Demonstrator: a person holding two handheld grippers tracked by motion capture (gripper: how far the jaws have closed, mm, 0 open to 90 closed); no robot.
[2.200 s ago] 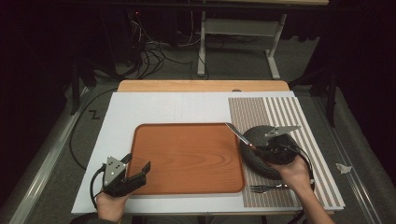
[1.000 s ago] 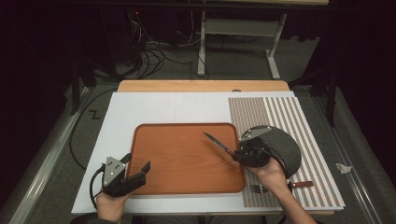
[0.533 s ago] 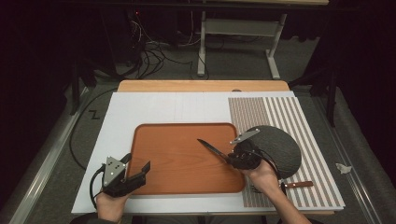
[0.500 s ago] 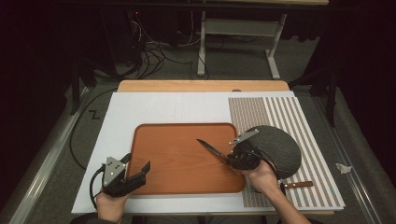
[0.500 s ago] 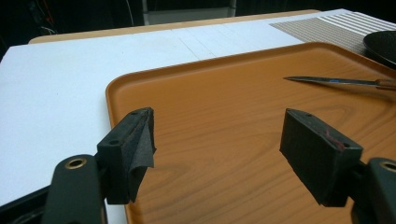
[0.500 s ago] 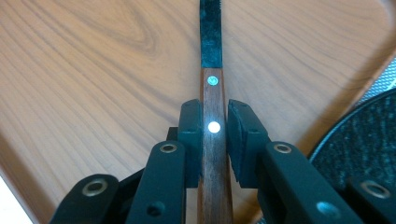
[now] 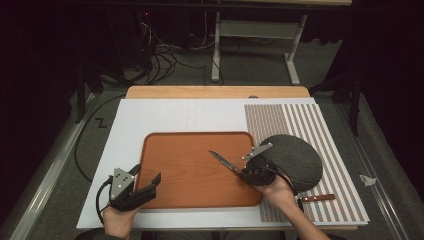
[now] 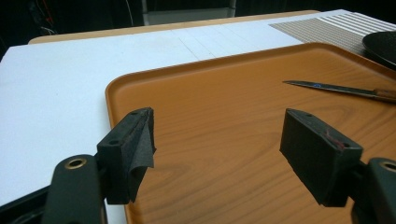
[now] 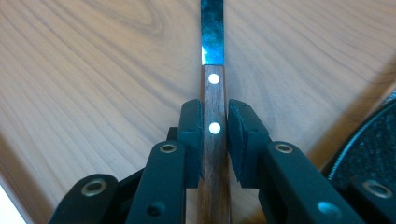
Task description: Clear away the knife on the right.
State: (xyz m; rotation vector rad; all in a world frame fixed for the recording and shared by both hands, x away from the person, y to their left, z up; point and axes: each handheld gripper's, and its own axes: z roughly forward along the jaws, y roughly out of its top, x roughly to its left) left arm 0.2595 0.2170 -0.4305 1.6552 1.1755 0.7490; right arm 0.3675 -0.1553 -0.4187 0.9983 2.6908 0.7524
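Note:
My right gripper [image 7: 243, 173] is shut on the wooden handle of a knife [image 7: 222, 161], whose blade points up and left over the orange tray [image 7: 190, 150]. In the right gripper view the pads [image 9: 191, 133] clamp the riveted handle of the knife [image 9: 214, 102] from both sides above the tray [image 9: 93, 70]. The blade lies low over the wood; I cannot tell whether it touches. My left gripper [image 7: 146, 175] stands open at the tray's front left corner. In the left gripper view its jaws stand wide apart, the left gripper [image 8: 233, 140] bare, with the knife [image 8: 336, 88] farther off.
A black round plate [image 7: 295, 160] sits on the striped mat [image 7: 280, 117] right of the tray. A wooden-handled utensil [image 7: 317, 198] lies on the mat near the front edge, partly hidden by the right forearm. The white board [image 7: 165, 115] is bare behind the tray.
My right gripper has carried the knife leftward from above the black plate to over the tray, sinking a little. The left gripper has stayed still.

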